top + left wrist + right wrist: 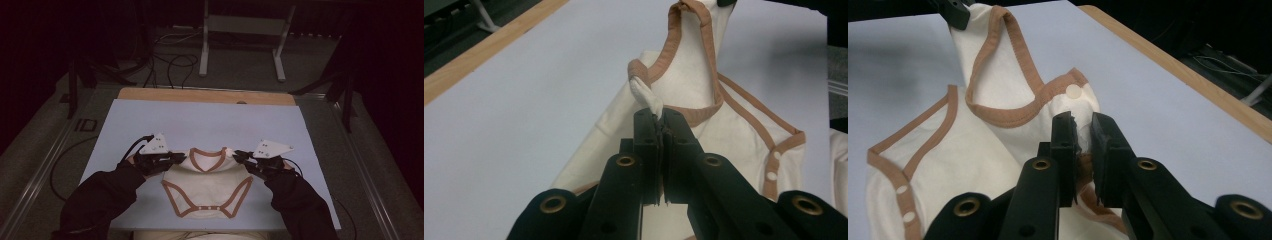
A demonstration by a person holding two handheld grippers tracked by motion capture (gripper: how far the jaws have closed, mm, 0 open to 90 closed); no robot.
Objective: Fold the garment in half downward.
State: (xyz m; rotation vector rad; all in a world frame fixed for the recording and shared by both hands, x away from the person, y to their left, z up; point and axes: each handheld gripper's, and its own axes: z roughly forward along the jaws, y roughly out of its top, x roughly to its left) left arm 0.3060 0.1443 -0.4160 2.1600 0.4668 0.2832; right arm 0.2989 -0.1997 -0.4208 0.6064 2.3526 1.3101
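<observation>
Left gripper pinched the left shoulder of the cream baby bodysuit with tan trim, which lay on the pale blue bench between both hands, collar lifted, while right gripper clamped on its right shoulder.

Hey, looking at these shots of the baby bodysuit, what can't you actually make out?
- Bodysuit shoulder fabric inside each grip: hidden by the black jaws of the left gripper and the right gripper.
- Bodysuit's lower part: cut off by the bottom edge, both gripper views.
- Snaps: too small to count, high view.
</observation>
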